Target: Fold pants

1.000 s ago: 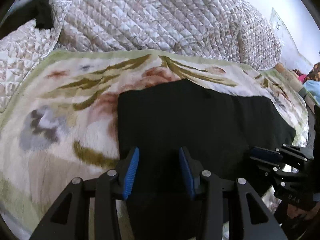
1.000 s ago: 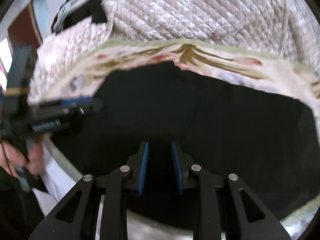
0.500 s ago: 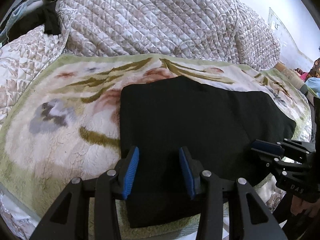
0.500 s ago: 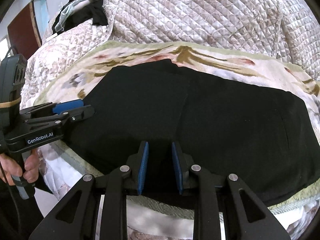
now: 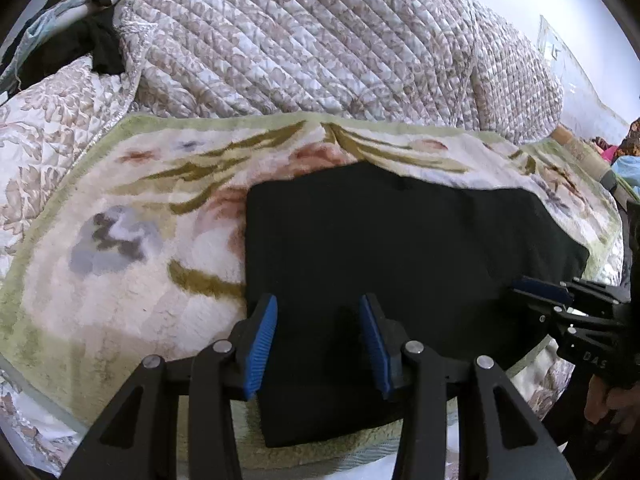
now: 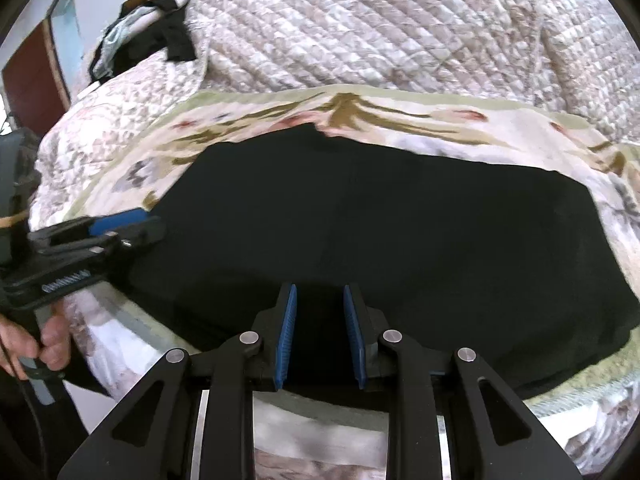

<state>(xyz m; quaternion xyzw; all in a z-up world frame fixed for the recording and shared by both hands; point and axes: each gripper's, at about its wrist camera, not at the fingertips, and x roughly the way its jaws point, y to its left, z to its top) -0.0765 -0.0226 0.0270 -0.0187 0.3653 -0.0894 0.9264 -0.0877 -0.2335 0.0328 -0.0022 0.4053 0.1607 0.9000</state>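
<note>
Folded black fabric pants (image 5: 400, 248) lying flat on a cream floral fleece blanket (image 5: 132, 248), before a rumpled quilted bedspread (image 5: 300, 40). Hovering above the near edge: left gripper (image 5: 318, 338) and right gripper (image 6: 320, 334), both parted, empty.

One pair of black pants (image 5: 400, 264) lies on the bed. One floral blanket (image 5: 120, 280) is under them. One quilt (image 5: 300, 40) is heaped behind. Two tools: the left tool (image 5: 318, 344) and the right tool (image 6: 320, 336), each with two blue pads (image 5: 260, 344). A hand (image 6: 28, 340) grips each tool. One dark bundle of clothes (image 5: 96, 40) sits at the far corner.
</note>
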